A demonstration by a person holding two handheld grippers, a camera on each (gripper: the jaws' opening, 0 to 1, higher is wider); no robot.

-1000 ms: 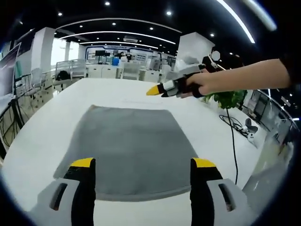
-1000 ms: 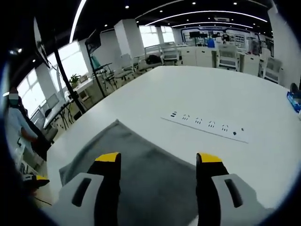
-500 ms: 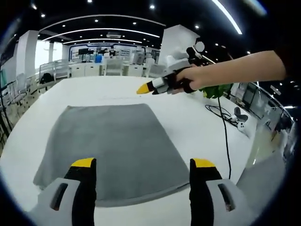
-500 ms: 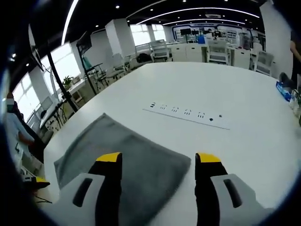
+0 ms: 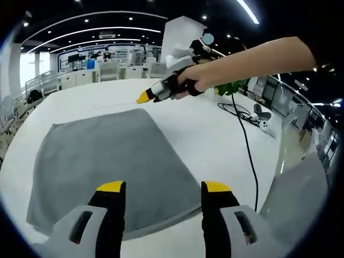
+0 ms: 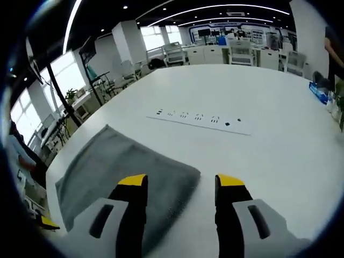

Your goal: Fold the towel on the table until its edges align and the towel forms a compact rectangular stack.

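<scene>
We see the grey towel lying flat and unfolded on the white table. Our left gripper hangs above the towel's near edge, jaws apart and holding nothing. Our right gripper is over a towel corner, its jaws parted and empty too. From the left gripper view, the right gripper sits beyond the far corner. A power strip lies farther on.
</scene>
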